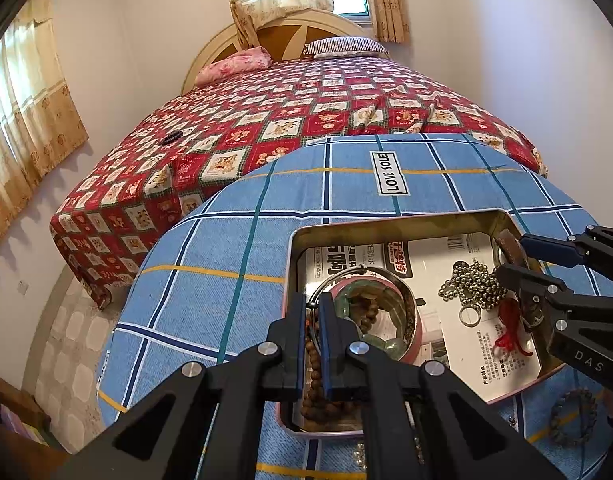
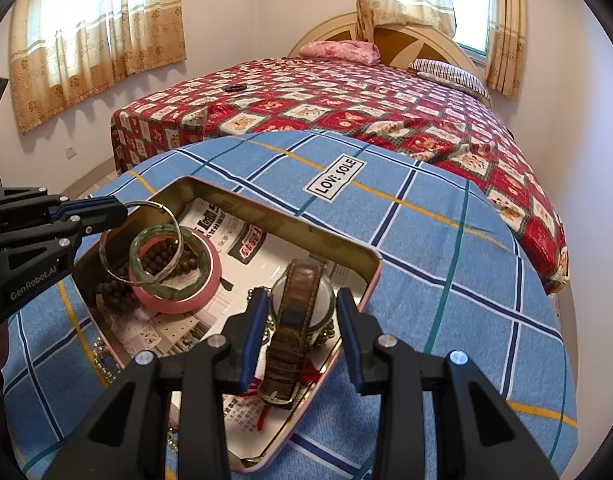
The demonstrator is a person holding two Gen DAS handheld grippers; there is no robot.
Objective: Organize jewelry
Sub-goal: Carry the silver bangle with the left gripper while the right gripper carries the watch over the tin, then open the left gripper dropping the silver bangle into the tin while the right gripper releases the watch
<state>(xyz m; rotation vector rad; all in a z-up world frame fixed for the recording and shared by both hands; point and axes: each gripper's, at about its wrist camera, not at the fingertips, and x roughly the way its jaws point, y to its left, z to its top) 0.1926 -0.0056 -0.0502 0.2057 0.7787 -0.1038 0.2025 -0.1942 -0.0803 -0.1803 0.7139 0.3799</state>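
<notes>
While the left gripper (image 1: 315, 312) hangs over the near corner of the tin (image 1: 402, 222), its jaws are pinched almost shut on a thin silver bangle (image 1: 342, 270), the wire running up between the blue pads and arcing over the pink bowl (image 1: 412, 322). Inside that bowl lie a green bangle (image 1: 346, 294) and brown beads (image 1: 368, 312), with more of the same brown beads trailing down beside the bowl towards the camera. Further right on the printed paper lining the tin sit a ball chain (image 1: 470, 284), a small ring (image 1: 471, 315) and a red cord (image 1: 510, 328). The right gripper (image 1: 514, 256) comes in from the right edge at the tin's far corner. A dark bead bracelet (image 1: 574, 416) lies on the blue checked cloth (image 1: 226, 248) outside the tin.

Switching to the right wrist view, the right gripper (image 2: 302, 312) stands partly open, jaws either side of a watch (image 2: 296, 312) with a brown leather strap; the pads sit close to the case, but I cannot tell whether they press on it. The watch rests at the tin's (image 2: 266, 210) near right end, over the red cord (image 2: 266, 412). At left, the left gripper (image 2: 120, 210) holds the silver bangle (image 2: 146, 240) tilted above the pink bowl (image 2: 194, 284) and green bangle (image 2: 166, 256). Behind, the bed (image 2: 346, 112) carries a red patterned cover.
</notes>
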